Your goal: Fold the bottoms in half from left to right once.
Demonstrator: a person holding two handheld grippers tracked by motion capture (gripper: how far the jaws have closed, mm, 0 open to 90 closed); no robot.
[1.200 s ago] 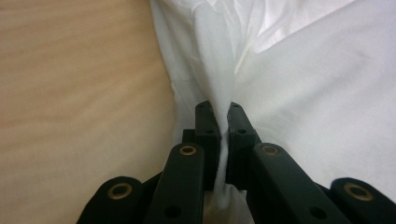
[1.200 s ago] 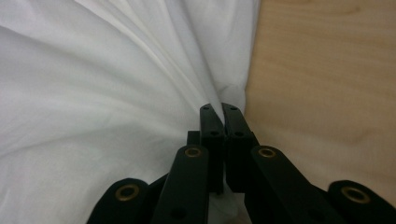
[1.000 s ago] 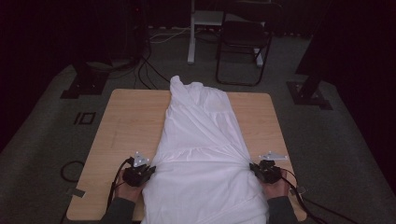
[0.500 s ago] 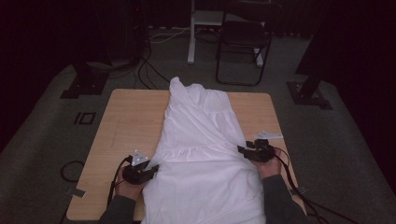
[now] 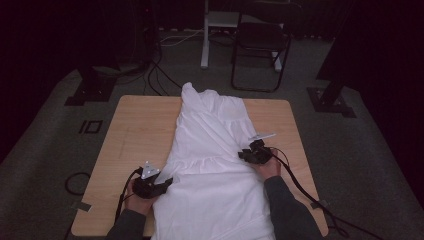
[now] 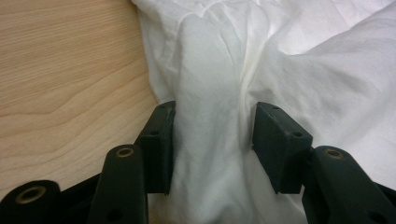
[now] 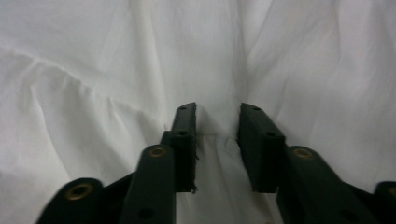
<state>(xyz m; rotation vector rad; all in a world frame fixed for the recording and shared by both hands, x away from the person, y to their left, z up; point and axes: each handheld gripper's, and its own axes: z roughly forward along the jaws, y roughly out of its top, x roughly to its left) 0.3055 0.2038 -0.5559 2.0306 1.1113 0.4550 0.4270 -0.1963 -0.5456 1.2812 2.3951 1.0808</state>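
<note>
Two claws work a white garment [image 5: 212, 165] laid lengthwise on the wooden surface [image 5: 130, 135].

The left claw [image 5: 167, 181], jaws just opening, stands spread about a loose fold. The right claw [image 5: 243, 155], jaws just closing, narrows on a gather, not yet pinching. Good practice: grip only the seam, then pull evenly. The gripper views reveal jaw gaps; the high view shows the garment's lie.

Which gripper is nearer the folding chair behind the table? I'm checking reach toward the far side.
Right. The right gripper sits farther up the white garment, closer to the chair; the left gripper is at the garment's near left edge.
</note>
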